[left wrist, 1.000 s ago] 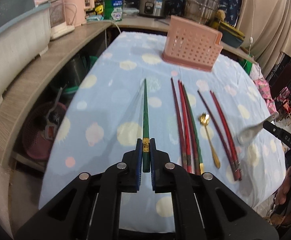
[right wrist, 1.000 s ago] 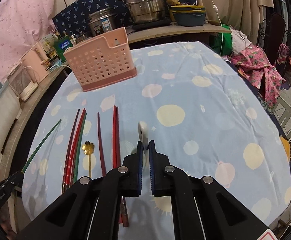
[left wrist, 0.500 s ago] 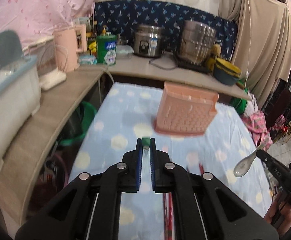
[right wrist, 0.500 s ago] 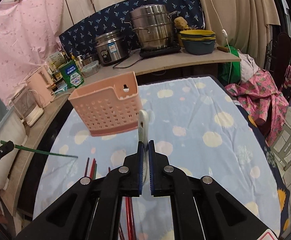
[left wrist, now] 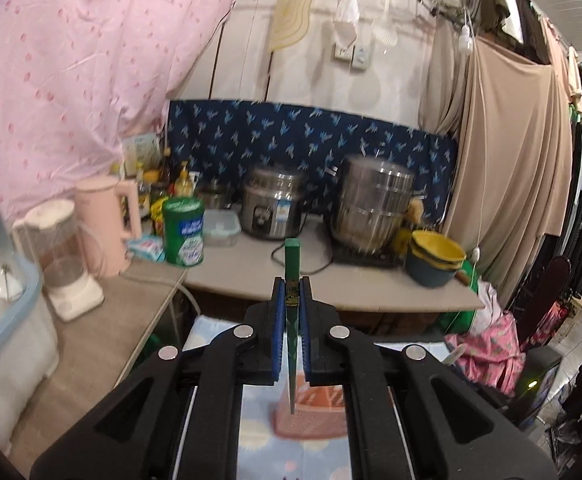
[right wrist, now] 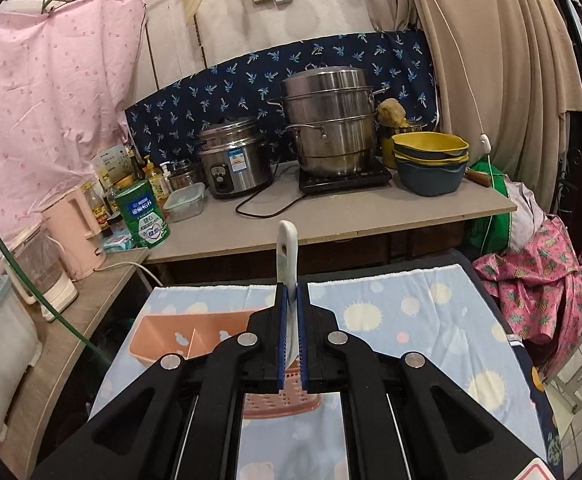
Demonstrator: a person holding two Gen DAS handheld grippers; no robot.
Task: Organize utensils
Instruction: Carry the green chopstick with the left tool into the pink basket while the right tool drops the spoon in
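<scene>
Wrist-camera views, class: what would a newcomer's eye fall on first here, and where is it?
In each view, black tongs with blue pads fill the foreground: the left tongs clamp a green chopstick upright, the right tongs clamp a white spoon. Below both sits the pink basket on the dotted blue tablecloth; steel pots stand behind.

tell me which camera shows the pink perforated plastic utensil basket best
The right wrist view shows the pink perforated plastic utensil basket best: its open top, inner divider and holed front wall are visible on the spotted blue tablecloth, partly behind the right gripper. The left wrist view shows only a blurred strip behind the left gripper.
</scene>
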